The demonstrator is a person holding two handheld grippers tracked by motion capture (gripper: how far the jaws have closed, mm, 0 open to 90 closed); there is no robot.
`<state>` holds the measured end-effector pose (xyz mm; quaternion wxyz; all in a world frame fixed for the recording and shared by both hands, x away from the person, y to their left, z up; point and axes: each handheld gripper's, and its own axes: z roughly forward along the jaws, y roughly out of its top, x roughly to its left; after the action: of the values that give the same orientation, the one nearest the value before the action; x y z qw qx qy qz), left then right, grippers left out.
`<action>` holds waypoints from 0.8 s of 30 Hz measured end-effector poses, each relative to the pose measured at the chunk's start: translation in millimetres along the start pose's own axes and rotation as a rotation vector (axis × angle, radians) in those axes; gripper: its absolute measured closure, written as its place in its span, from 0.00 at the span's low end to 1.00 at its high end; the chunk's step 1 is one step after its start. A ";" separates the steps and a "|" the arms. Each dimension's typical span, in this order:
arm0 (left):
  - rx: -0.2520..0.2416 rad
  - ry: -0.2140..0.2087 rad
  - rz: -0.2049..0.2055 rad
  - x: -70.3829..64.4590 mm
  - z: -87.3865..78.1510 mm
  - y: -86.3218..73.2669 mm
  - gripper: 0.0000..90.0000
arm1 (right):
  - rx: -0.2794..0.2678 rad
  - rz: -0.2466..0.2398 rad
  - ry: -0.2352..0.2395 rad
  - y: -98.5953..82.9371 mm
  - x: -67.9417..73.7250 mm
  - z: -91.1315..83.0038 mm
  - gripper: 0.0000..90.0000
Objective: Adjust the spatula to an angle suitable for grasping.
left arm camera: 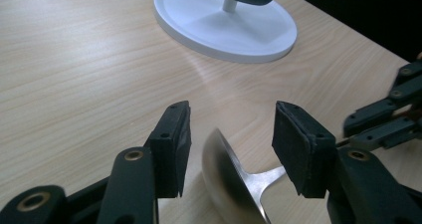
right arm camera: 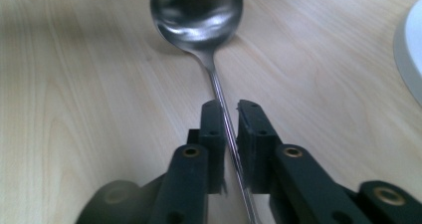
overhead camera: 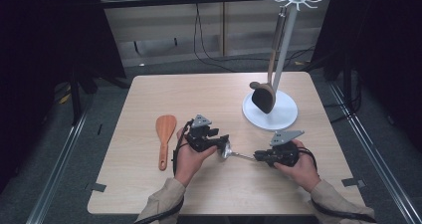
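A metal spoon (overhead camera: pixel 238 155) lies low over the table between my two grippers. My right gripper (right arm camera: pixel 226 112) is shut on its thin handle (right arm camera: pixel 219 89), and the shiny bowl (right arm camera: pixel 196 10) points away from it. In the left gripper view my left gripper (left arm camera: pixel 233 134) is open, and the spoon's bowl (left arm camera: pixel 229 176) stands on edge between its pads, touching neither. From above, the left gripper (overhead camera: pixel 223 144) is at the bowl end and the right gripper (overhead camera: pixel 259 157) at the handle end.
A wooden spatula (overhead camera: pixel 165 134) lies left of the left hand. A white rack with a round base (overhead camera: pixel 283 117) stands at the back right; a dark wooden ladle (overhead camera: pixel 263 97) hangs from it. The base (left arm camera: pixel 239 35) lies beyond the left jaws.
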<state>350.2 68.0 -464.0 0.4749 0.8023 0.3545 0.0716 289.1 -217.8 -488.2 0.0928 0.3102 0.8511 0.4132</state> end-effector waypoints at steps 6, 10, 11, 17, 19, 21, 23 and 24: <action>0.053 0.012 0.011 3.2 12.7 0.7 0.57 | -0.013 0.036 -0.010 -14.2 -4.1 -12.4 1.00; 0.093 0.013 0.007 5.2 20.1 -0.9 0.60 | -0.012 0.039 -0.018 -17.7 -4.4 -16.0 1.00; 0.094 0.013 0.008 5.5 21.2 -1.1 0.61 | -0.012 0.039 -0.022 -18.8 -4.2 -17.2 1.00; 0.126 0.009 -0.051 5.8 23.2 -0.6 0.78 | -0.006 0.056 -0.029 -25.0 -6.7 -20.0 1.00; 0.152 0.004 -0.026 5.7 21.8 0.9 0.83 | -0.008 0.057 -0.030 -25.6 -7.0 -20.2 1.00; 0.157 0.020 -0.023 3.4 21.4 1.5 0.83 | 0.000 0.055 -0.028 -24.3 -6.7 -19.4 1.00; 0.164 0.024 -0.013 3.1 20.7 1.8 0.84 | 0.001 0.057 -0.024 -24.1 -6.6 -19.1 1.00; 0.177 0.027 -0.001 3.4 19.1 1.8 0.84 | 0.000 0.063 -0.020 -23.9 -6.3 -18.4 1.00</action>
<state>362.2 56.1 -473.6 0.3975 0.8398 0.3663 0.0506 275.6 -244.6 -495.2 0.0885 0.3409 0.8401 0.4126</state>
